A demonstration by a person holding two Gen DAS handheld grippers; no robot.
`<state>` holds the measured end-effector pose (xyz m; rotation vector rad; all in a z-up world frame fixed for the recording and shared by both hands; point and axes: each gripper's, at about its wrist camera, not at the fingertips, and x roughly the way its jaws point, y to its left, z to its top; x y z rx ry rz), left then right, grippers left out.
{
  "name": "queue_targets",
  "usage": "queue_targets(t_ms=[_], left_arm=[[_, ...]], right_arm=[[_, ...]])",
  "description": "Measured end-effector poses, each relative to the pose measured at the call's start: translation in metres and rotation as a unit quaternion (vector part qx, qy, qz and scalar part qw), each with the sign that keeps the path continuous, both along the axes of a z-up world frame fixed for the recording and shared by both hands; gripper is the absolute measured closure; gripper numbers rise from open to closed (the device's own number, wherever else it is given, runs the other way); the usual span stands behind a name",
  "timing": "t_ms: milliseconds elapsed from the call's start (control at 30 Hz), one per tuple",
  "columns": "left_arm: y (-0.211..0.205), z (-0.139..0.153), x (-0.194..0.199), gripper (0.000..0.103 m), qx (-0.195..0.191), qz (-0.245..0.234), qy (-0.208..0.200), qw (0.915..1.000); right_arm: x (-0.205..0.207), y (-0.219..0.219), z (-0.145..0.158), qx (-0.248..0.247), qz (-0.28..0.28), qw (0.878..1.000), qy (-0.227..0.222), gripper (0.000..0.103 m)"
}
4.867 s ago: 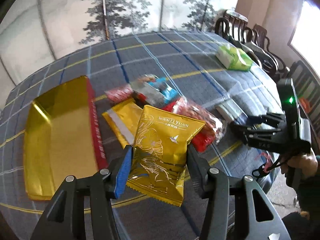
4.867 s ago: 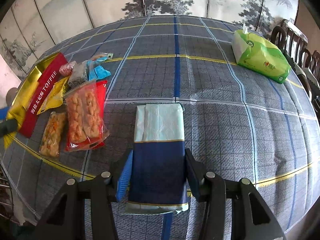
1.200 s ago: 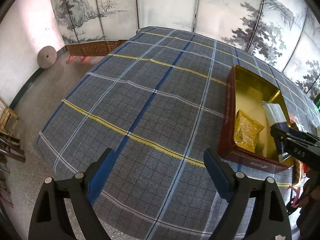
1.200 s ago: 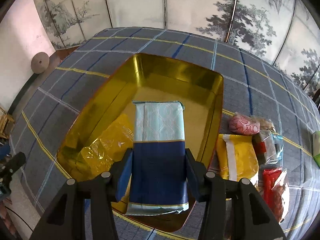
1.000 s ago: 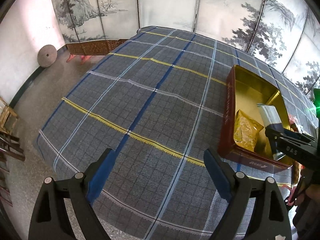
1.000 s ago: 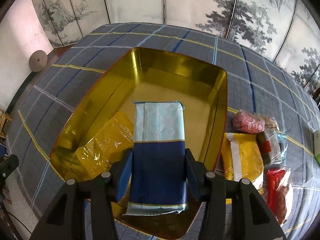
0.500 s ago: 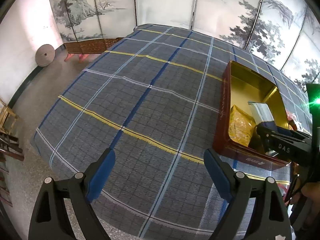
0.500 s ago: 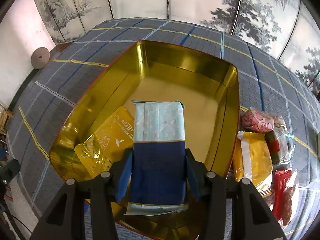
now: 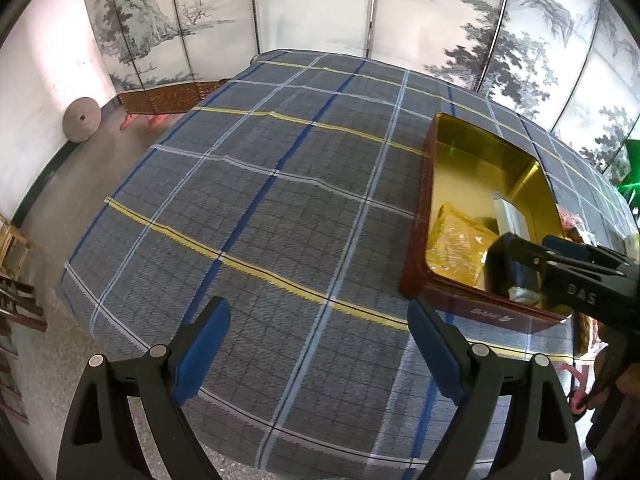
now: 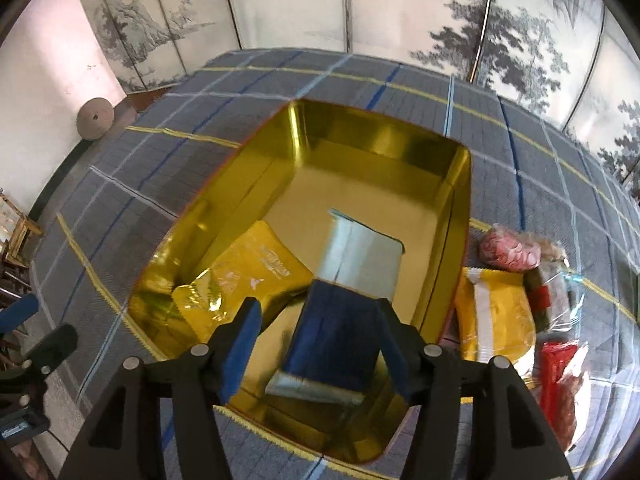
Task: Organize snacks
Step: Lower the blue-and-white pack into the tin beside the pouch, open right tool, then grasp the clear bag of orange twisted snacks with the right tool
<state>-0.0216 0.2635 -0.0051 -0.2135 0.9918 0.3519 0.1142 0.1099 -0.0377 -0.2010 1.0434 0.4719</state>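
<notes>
Blue-and-pale packet [image 10: 344, 316] is motion-blurred in the right wrist view, near end hidden behind the right gripper [image 10: 320, 344] frame; in the left wrist view it's mostly blocked by that gripper's fingers, only the pale top end shows. Right jaws are opening: clear gap on the left pad side, packet tilted between the pads, leaning against the right pad; can't tell if that pad is still pressing. Packet sits over the gold tin [image 10: 380, 148], lower end inside it, next to the gold snack bag [image 10: 248, 276] lying on the tin floor. Remaining snacks on the tablecloth [image 9: 248, 184] just right of the tin: yellow bag [image 10: 496, 320], pink-red pouch [image 10: 504, 254], red pack [image 10: 558, 376], partly cut off by the lens edge, labels unreadable. Left gripper [image 9: 316, 352] jaws wide apart, nothing between them, over bare cloth well left of the tin.
</notes>
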Motion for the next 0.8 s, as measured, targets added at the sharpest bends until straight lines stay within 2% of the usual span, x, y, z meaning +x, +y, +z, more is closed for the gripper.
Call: queue_targets(t_ms=[200,433,633,800], left_arm=[[-0.023,0.005,0.004,0.015,0.0,-0.023,-0.006,0.9997],[-0.06,0.007,0.012,0.015,0.001,-0.06,-0.007,0.9982],[-0.099,0.011,0.022,0.015,0.004,-0.096,-0.007,0.9953],[-0.136,0.011,0.03,0.015,0.011,-0.134,-0.001,0.9909]], right_arm=[[-0.011,-0.036,0.016,0.021,0.003,1.0,-0.012,0.044],[-0.015,-0.118,0.021,-0.007,-0.032,0.999,-0.041,0.044],[-0.01,-0.191,0.012,-0.034,-0.063,0.997,-0.043,0.044],[-0.008,-0.225,-0.001,-0.04,-0.063,0.997,-0.027,0.044]])
